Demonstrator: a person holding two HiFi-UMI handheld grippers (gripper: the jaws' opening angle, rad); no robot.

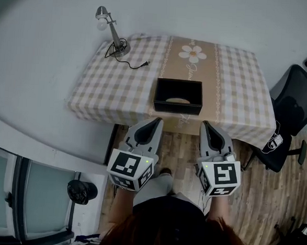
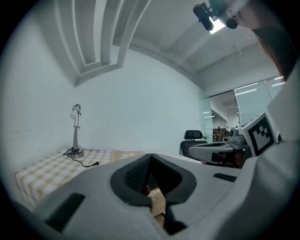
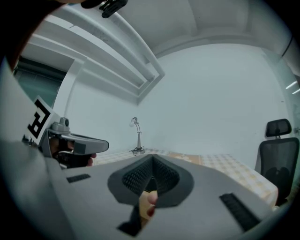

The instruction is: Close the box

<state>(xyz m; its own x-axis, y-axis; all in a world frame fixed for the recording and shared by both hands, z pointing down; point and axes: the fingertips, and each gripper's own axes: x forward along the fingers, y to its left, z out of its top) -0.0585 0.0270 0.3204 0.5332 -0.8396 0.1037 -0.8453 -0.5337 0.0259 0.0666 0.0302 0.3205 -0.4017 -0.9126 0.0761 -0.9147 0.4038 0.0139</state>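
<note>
Nearest the lens, the person (image 1: 162, 219) is standing on the near side of the box, both arms drawn in low and close to the body.

Under the box, the checked table (image 1: 235, 83) is taking up the middle of the head view. An office chair (image 1: 296, 103) is standing well to the right of the box, off the table's corner.

The box (image 1: 177, 108) is black and is sitting open-topped by the table's near edge. Something pale is lying inside against its front wall; what it is cannot be made out. No lid or flap is showing in any view, so how the box closes is not clear.

The left gripper (image 1: 158, 120) and right gripper (image 1: 205, 124) are hovering side by side just short of the box, off the table edge and touching nothing. Each gripper view is showing its ribbed pads pressed together at the tip with nothing between them, so both are clenched and empty.

Relation for the coming move: the box is lying straight ahead of both sets of jaws, its long axis running left to right across them. One gripper is lining up with each end, and neither is markedly nearer. Judgement: closing is not yet under way.

A desk lamp (image 1: 115, 35) is standing beyond and left of the box, well clear.
</note>
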